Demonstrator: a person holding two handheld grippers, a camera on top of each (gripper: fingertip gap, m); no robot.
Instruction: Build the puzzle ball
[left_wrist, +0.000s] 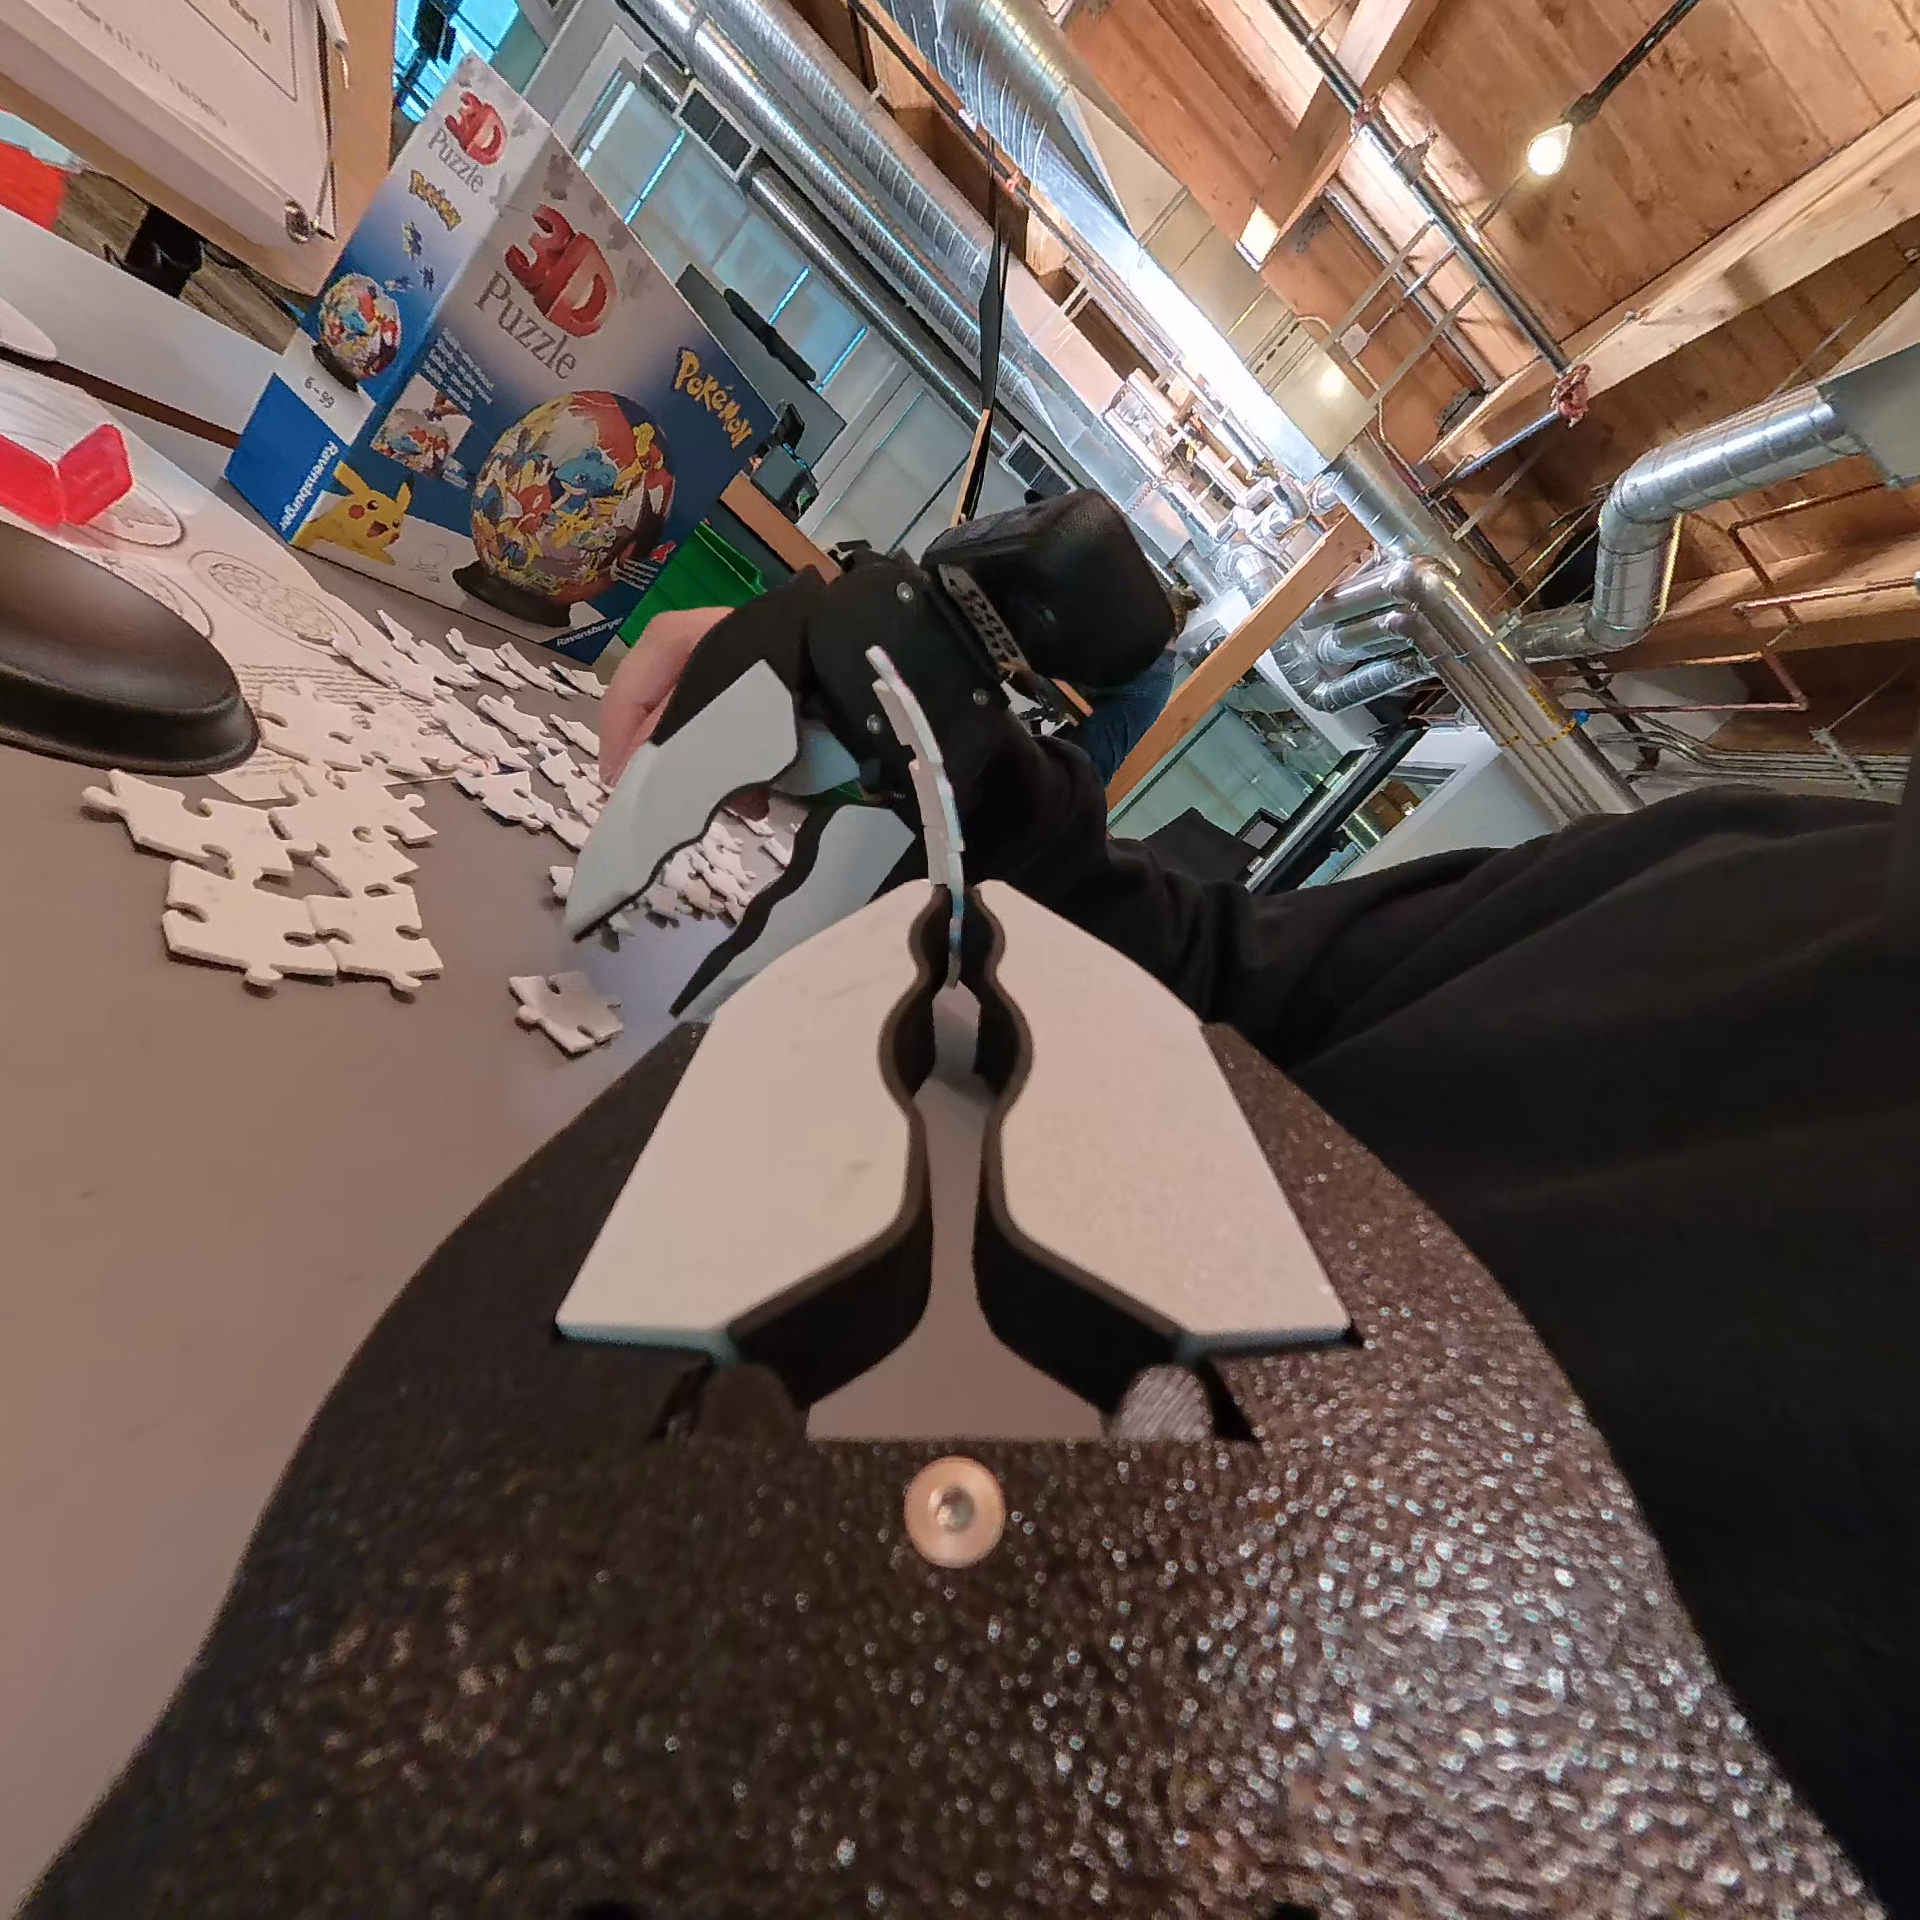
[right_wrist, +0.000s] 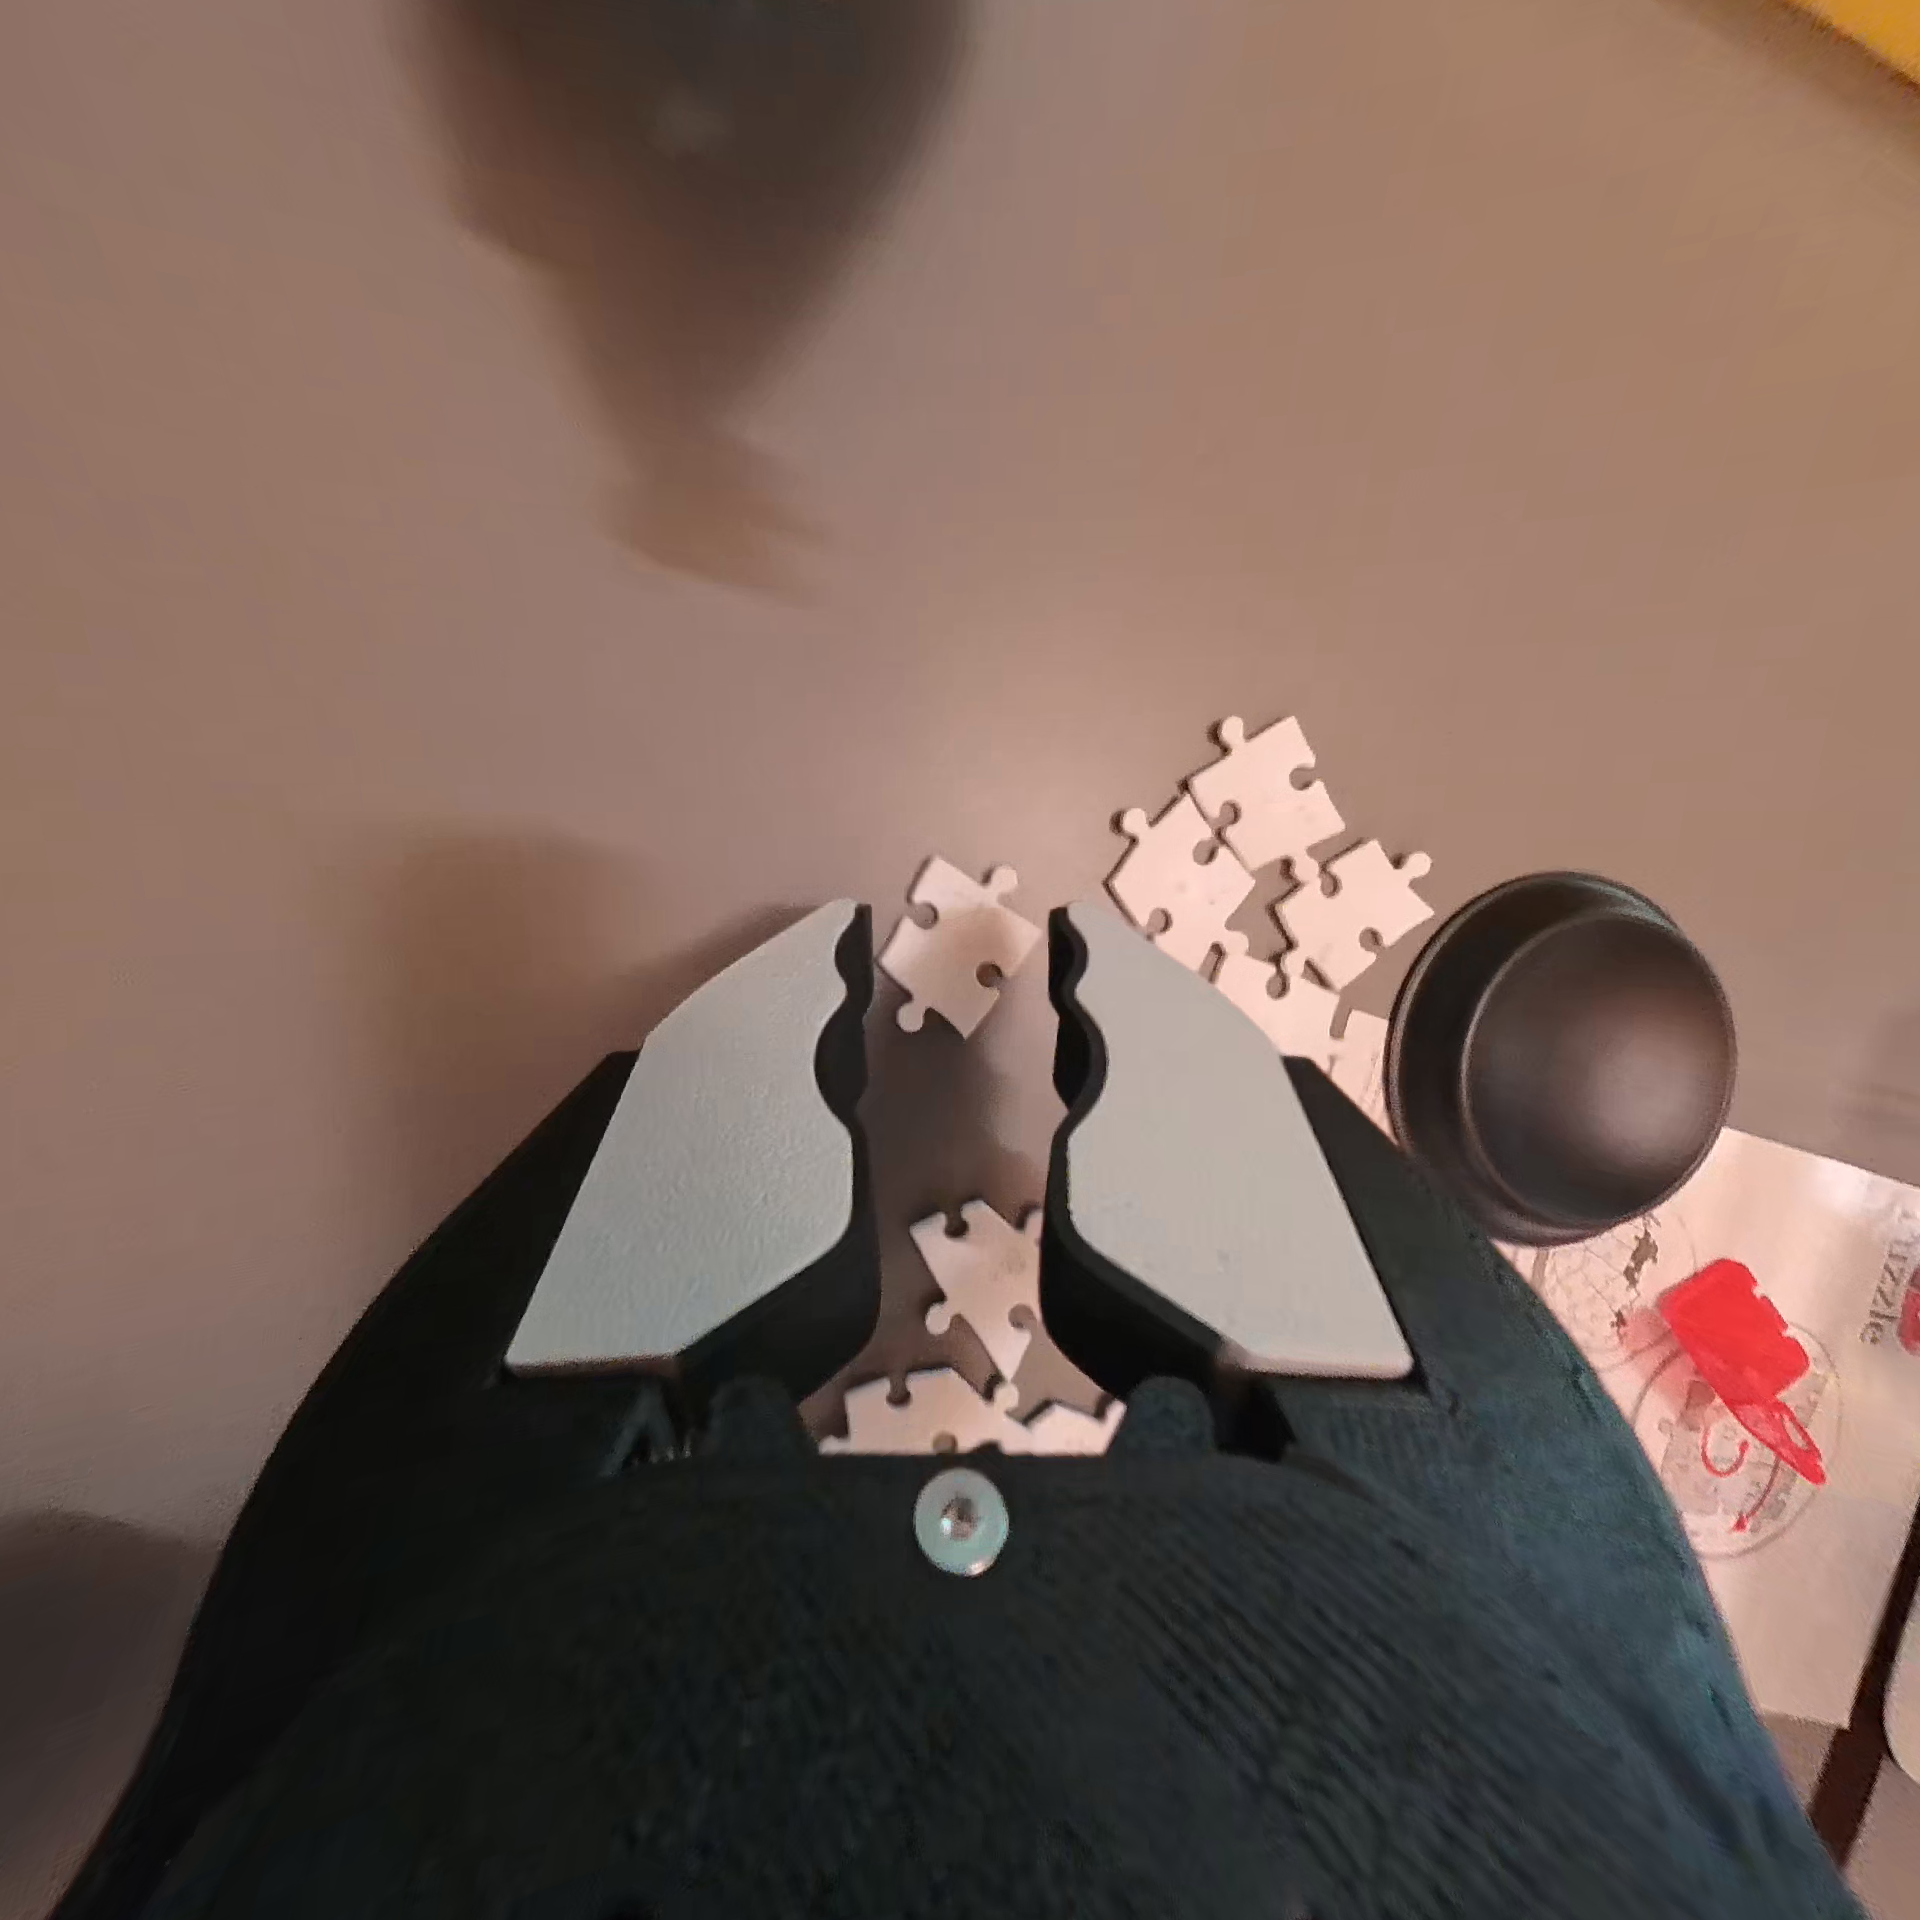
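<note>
1. The right wrist view is smeared at the top; a dark blurred shape over the tabletop (right_wrist: 312, 675) cannot be identified.
2. The left gripper (left_wrist: 954, 940) pinches a curved strip of joined puzzle pieces (left_wrist: 928, 774) edge-on, lifted off the tabletop.
3. The right gripper (right_wrist: 956, 935) stands apart-jawed and empty above a loose white puzzle piece (right_wrist: 956, 961).
4. More pieces (right_wrist: 1262, 862) lie beside the black stand (right_wrist: 1569, 1049).
</note>
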